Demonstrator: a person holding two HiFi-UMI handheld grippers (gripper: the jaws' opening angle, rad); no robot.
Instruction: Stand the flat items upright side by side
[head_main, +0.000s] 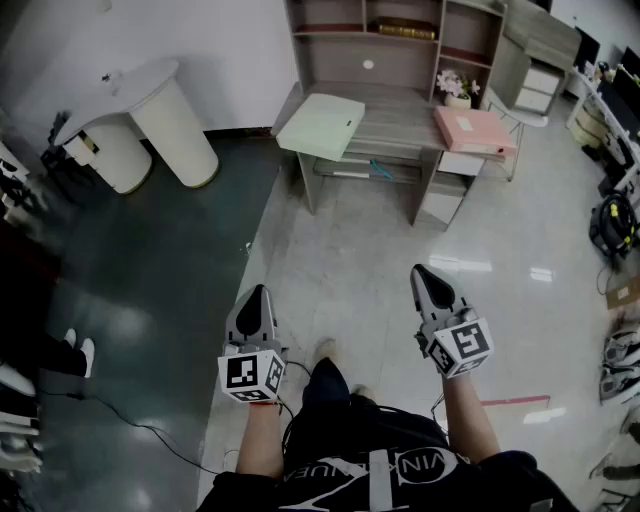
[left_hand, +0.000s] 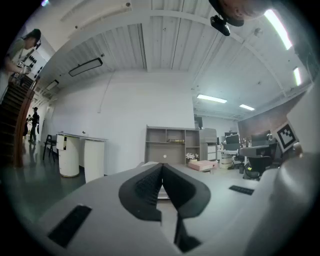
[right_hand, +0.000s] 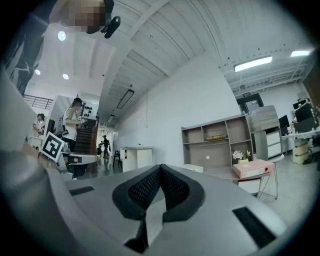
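Observation:
A pale green flat box (head_main: 322, 125) lies on the left end of the grey desk (head_main: 395, 128), overhanging its edge. A pink flat box (head_main: 474, 130) lies on the desk's right end, seen too as the pink box (right_hand: 252, 168) and the pink box (left_hand: 202, 165). My left gripper (head_main: 257, 298) and right gripper (head_main: 424, 273) are held level over the floor, well short of the desk. Both are shut with nothing between their jaws. The left gripper (left_hand: 162, 170) and right gripper (right_hand: 161, 170) point toward the desk.
A shelf unit (head_main: 396, 30) with books rises at the desk's back, with a small flower pot (head_main: 457, 92) beside the pink box. A white curved counter (head_main: 140, 115) stands at the left. Cables (head_main: 120, 425) trail on the dark floor. Chairs and bags line the right side (head_main: 612, 225).

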